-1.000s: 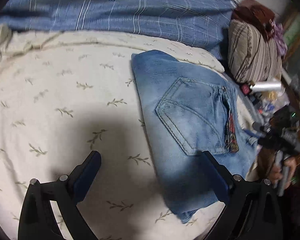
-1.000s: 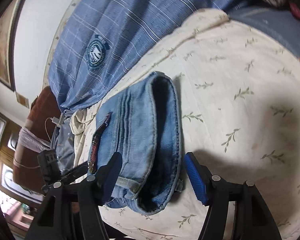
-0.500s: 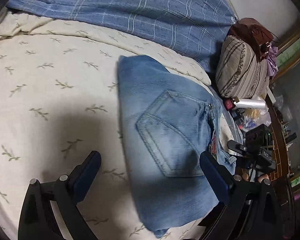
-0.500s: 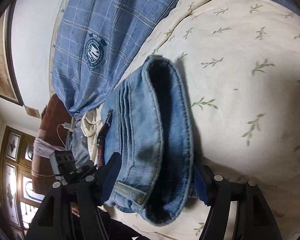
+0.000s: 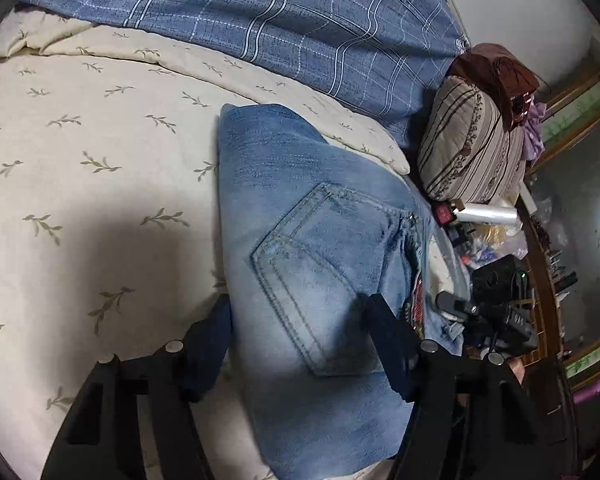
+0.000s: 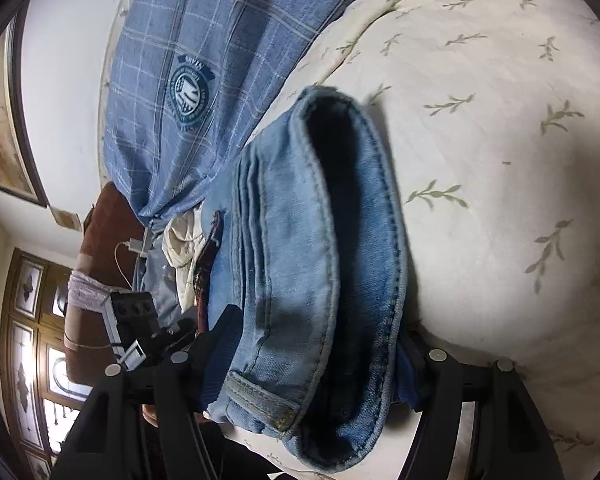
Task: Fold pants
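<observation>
Already the light-blue denim pants (image 5: 300, 248) lay folded into a thick bundle on the cream leaf-print bedsheet (image 5: 80, 168). Both left gripper (image 5: 300, 344) and right gripper (image 6: 312, 356) straddled it, jaws closing, grip uncertain; likely only tidying remained.

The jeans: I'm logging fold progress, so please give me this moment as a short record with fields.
item: jeans, light blue denim, folded into a compact stack
lying on: cream bedspread with a leaf print
facing up: back pocket
open end: waistband faces the right wrist camera
left gripper: fingers either side of the stack's near end, grip not clear
right gripper: fingers either side of the waistband end, grip not clear
behind: blue plaid cover
beside: striped pillow
</observation>
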`<state>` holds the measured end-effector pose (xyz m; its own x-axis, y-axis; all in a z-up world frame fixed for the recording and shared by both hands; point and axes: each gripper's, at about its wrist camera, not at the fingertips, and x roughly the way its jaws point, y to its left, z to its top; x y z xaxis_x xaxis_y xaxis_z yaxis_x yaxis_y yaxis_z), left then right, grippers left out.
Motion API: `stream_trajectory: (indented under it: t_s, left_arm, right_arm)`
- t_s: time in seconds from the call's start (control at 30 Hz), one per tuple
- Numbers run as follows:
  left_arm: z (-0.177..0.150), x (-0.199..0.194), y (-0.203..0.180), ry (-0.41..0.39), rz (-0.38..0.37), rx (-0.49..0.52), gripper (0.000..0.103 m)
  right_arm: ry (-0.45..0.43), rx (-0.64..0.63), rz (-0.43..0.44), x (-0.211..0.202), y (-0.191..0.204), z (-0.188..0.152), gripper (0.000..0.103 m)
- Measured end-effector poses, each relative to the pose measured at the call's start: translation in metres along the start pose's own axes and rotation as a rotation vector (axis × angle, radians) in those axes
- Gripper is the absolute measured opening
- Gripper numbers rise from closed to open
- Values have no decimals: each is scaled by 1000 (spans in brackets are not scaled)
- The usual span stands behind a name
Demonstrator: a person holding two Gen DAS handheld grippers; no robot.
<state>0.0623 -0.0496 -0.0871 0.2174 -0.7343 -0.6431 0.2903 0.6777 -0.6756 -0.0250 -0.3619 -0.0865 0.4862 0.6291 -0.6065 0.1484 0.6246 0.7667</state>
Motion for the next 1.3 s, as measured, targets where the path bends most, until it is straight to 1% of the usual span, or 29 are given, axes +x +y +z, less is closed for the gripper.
stream_trajectory:
  t_s: [0.1, 0.17, 0.3, 0.43, 0.53, 0.6, 0.7, 0.9, 1.07, 1.3]
  left_arm:
    - [3, 4, 3, -6, -23, -42, 68]
    - [4, 7, 2, -12, -27, -51, 68]
    - [3, 9, -1, -21, -17, -41, 64]
    - [4, 10, 1, -32, -25, -65, 60]
    - [4, 9, 1, -46, -25, -68, 55]
    - [4, 9, -1, -55, -25, -61, 50]
    - [4, 8, -4, -62, -11, -36, 46]
    - [6, 5, -8, -74, -6, -10, 44]
    - [8, 0, -16, -92, 6, 20, 44]
    - [11, -14, -20, -135, 10, 50, 42]
  right_arm:
    - [-1, 14, 18, 2, 1, 1, 71]
    - [-2, 7, 17, 3, 2, 1, 71]
    - [4, -45, -13, 9, 8, 2, 71]
    - [2, -58, -18, 9, 9, 0, 71]
    - [-11, -72, -36, 9, 14, -1, 71]
    - [-24, -91, -58, 8, 19, -3, 67]
    - [-44, -127, -90, 8, 26, -5, 62]
    - [-88, -189, -114, 4, 39, -8, 59]
    - [-121, -226, -113, 1, 50, -9, 58]
    - [-169, -276, -71, -5, 67, -11, 58]
